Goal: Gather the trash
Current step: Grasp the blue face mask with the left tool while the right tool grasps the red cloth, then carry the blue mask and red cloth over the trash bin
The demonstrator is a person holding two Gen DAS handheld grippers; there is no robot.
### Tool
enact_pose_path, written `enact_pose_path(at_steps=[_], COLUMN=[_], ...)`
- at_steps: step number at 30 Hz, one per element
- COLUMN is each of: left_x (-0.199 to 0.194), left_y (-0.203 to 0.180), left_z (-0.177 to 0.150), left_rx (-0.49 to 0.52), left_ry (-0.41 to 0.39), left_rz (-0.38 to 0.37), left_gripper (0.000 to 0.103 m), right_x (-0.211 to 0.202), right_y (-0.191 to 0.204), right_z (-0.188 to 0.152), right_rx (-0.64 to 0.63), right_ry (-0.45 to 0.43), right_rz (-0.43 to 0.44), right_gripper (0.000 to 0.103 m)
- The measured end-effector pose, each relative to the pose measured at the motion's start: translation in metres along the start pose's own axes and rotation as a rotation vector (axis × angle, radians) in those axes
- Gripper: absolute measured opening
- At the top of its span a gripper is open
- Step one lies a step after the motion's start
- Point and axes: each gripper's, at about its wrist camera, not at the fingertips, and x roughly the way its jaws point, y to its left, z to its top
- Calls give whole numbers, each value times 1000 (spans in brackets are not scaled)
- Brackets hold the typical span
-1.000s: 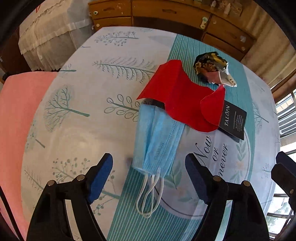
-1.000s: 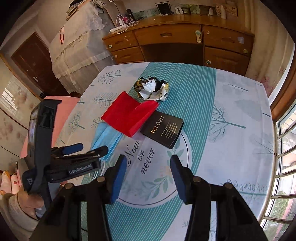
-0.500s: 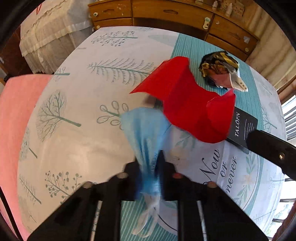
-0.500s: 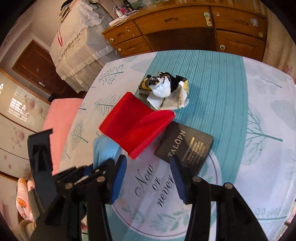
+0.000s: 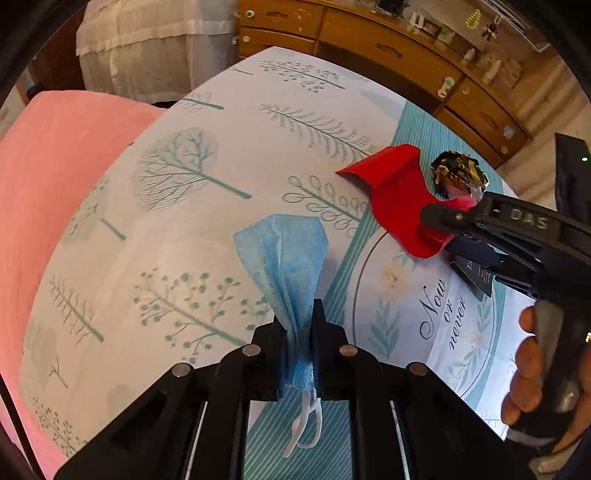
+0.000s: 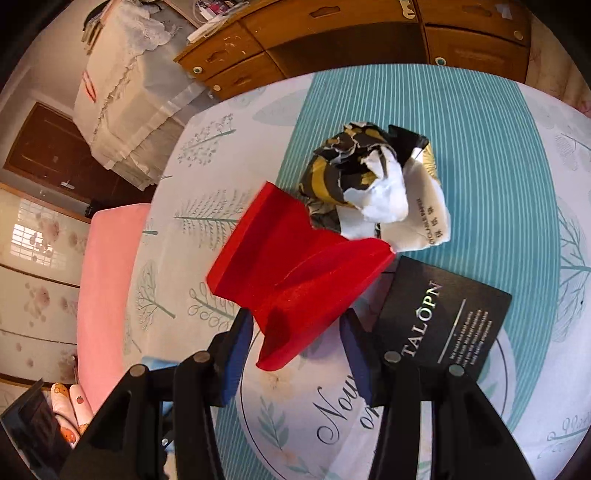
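Note:
My left gripper [image 5: 298, 334] is shut on a blue face mask [image 5: 286, 254], lifted off the table with its white ear loops hanging below the jaws. My right gripper [image 6: 295, 332] is open, its jaws either side of the near end of a bent red card [image 6: 295, 273], which also shows in the left wrist view [image 5: 397, 201]. Behind the card lies a crumpled black, gold and white wrapper [image 6: 376, 184], also in the left wrist view [image 5: 458, 173]. A black "TALOPN" card [image 6: 439, 321] lies flat to the right of the red card.
The table has a printed cloth [image 5: 207, 229] with trees and a teal stripe. A pink chair cushion [image 5: 44, 192] is at the left. A wooden dresser [image 6: 369, 33] stands beyond the far edge. A cloth-covered stand [image 6: 122, 88] is at the back left.
My left gripper closed on the mask and pulled it up and left, off the red card. My right gripper moved forward until its open jaws flank the red card.

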Motion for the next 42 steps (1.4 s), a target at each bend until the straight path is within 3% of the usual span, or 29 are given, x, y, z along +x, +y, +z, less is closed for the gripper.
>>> enact_pose_path(at_steps=[5,11,18,25,32,37,42], left_x=[-11,-36,-78,-118,-162,-191,-203], left_y=[13,31,47,79,121,158,182], left_z=[-1,-12,-47,-107,-172,-217,-256], left_rx=[-31,-28,21,100,259,381,474], left_ry=[-13,-44,-90,-101,-116,-138,-95], left_rz=[5,-2,0,-48,-114,-150,-163], left_gripper=[9,9,9,9,9,9,9], right_x=[12,-7,-48,-94,-133,-139,-133], right_y=[4,18,27,28,66,100,117], right_z=[0,-21,-76,-160,-272,-362,-435], right_rx=[9,-64,-107,-63,-6,33,83], right_ry=[-6,-52,-63,-54,-88,-109,-70], right_rz=[-7,19,9,-71,-139,-168,-187], right_gripper=[8,3,2,2,2,2,3])
